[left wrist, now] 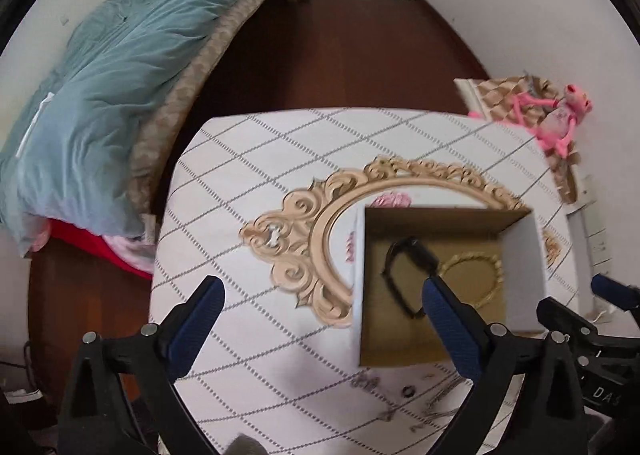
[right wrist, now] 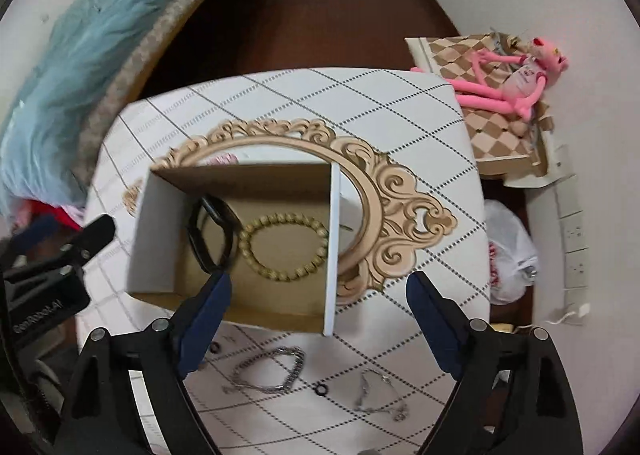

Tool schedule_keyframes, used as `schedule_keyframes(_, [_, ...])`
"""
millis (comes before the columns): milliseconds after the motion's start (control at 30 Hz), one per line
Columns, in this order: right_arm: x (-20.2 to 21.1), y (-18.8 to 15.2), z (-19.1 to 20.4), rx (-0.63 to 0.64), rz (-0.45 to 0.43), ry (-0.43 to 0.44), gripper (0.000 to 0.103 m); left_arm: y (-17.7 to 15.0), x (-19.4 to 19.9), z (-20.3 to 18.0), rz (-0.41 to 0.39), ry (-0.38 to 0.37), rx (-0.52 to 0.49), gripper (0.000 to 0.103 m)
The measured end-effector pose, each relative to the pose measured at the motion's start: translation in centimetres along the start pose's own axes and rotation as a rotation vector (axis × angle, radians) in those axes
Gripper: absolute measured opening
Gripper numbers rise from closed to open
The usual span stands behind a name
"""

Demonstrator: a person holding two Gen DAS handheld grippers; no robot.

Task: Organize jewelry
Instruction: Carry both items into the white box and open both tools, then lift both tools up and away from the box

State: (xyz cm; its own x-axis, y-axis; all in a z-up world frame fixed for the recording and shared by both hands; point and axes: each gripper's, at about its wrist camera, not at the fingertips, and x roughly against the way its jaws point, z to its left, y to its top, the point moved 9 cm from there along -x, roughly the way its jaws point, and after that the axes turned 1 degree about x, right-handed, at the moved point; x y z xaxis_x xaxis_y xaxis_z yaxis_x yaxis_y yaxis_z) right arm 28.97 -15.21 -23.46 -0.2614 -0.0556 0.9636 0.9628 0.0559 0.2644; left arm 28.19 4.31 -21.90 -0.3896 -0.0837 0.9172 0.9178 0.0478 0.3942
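- The table [right wrist: 400, 111], under its diamond-checked cloth, fills the middle of both views; everything I work on lies on it.
- The cardboard box [right wrist: 156, 231] sits at centre-left of my right-wrist view, open at the top, with a black bracelet [right wrist: 208, 235] and a beaded bracelet [right wrist: 280, 247] already lying side by side on its floor.
- My right gripper [right wrist: 320, 311] has its jaws spread wide with nothing between the pads; it hangs over the near right corner of the box.
- My left gripper [left wrist: 320, 319] is equally wide and empty, at the box's near left wall [left wrist: 358, 275].
- The loose pieces lie below the box, toward the bottom of the right-wrist frame: a silver chain bracelet [right wrist: 272, 369] with its long axis running left to right, a thinner silver chain [right wrist: 380, 395] to its right, and a small black ring [right wrist: 321, 378] between them.
- I judge my right gripper the nearer one; the chain bracelet lies just behind and below its fingertips, so I would have to pull back toward me.
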Motion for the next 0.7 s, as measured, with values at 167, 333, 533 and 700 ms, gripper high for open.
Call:
schedule_keyframes(167, [-0.3, -1.2, 0.5, 0.019, -0.006, -0.039, 0.091, -1.5, 0.0, -0.1, 0.008, 0.006, -0.011, 0.101])
schedule_keyframes(333, [0.5, -1.8, 0.7, 0.018, -0.028, -0.064, 0.091, -2.3, 0.9, -0.1, 0.003, 0.015, -0.007, 0.101])
schedule_keyframes(533, [3.1, -2.5, 0.6, 0.013, -0.072, -0.084, 0.091, -2.9, 3.4, 0.4, -0.034, 0.036, 0.011, 0.101])
schedule_keyframes(700, [6.5, -3.5, 0.8, 0.019, -0.129, -0.100, 0.091, -3.4, 6.7, 0.6, -0.094, 0.028, 0.018, 0.101])
